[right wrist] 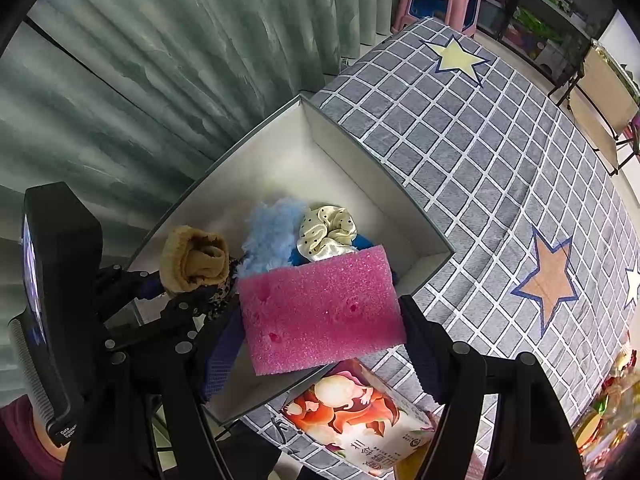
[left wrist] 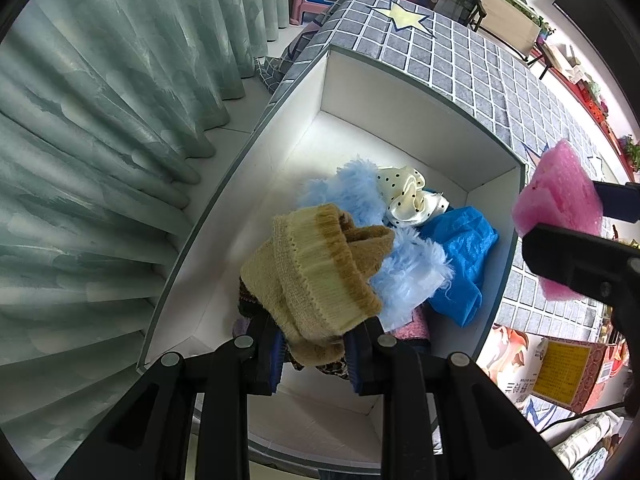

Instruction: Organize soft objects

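My left gripper [left wrist: 316, 354] is shut on a tan knitted hat [left wrist: 316, 276] and holds it over the white storage box [left wrist: 400, 92]. The hat also shows in the right wrist view [right wrist: 196, 262]. My right gripper [right wrist: 320, 332] is shut on a pink foam sponge [right wrist: 320, 308] above the box's right edge [right wrist: 436, 240]; the sponge shows in the left wrist view [left wrist: 556, 200]. In the box lie a light blue fluffy piece [left wrist: 360, 196], a cream polka-dot scrunchie [left wrist: 412, 196] and a blue cloth [left wrist: 464, 256].
The box stands on a grey checked tablecloth with stars [right wrist: 500, 160]. A printed tissue pack [right wrist: 360, 412] lies in front of the box. Green curtains [left wrist: 100, 140] hang to the left. A pink stool [right wrist: 440, 0] stands beyond the table.
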Demonstrator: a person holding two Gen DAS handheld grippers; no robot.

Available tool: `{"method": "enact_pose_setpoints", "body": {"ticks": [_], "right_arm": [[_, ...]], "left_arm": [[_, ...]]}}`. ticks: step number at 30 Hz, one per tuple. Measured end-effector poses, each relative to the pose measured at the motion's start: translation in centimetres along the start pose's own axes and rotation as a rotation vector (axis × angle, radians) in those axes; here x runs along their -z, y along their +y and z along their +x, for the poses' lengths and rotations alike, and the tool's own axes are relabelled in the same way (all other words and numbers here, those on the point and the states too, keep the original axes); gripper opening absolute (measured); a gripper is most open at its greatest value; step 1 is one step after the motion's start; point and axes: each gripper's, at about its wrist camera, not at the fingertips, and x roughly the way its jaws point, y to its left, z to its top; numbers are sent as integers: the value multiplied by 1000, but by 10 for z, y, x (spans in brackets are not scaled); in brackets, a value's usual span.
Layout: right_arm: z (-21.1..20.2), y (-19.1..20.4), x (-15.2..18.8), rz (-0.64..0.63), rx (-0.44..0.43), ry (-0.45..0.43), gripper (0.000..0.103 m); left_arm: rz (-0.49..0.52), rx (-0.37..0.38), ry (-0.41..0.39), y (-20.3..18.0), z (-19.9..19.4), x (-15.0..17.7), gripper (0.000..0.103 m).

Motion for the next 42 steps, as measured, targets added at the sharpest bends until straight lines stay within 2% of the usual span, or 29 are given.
{"method": "enact_pose_setpoints", "body": {"ticks": [4, 6, 8, 11, 12, 14, 19, 20, 42], "right_arm": [[0, 0, -1, -3, 3, 2, 75], [1, 0, -2, -2, 0, 2, 75], [0, 0, -3, 1, -13, 1, 76], [-2, -1, -3, 14, -26, 1, 77], [-3, -2, -3, 18, -26, 1, 78], [-3, -4, -2, 30, -28, -1, 92], [-7, -7, -1, 46, -35, -8, 97], [-7, -6, 0, 42, -34, -8, 103], [-8, 0, 8, 41, -35, 7, 103]], "left_arm": [[0, -1, -12, 0, -2, 0, 30], [13, -19, -46, -2, -8, 1, 43], [22, -51, -80, -4, -14, 3, 66], [18, -85, -101, -3, -20, 2, 75], [15, -103, -104, -3, -22, 2, 76], [2, -126, -99, -1, -23, 2, 77], [-45, -57, -70, 8, -23, 0, 77], [-50, -53, -65, 9, -23, 0, 77], [-67, -53, -58, 10, -28, 9, 77]]}}
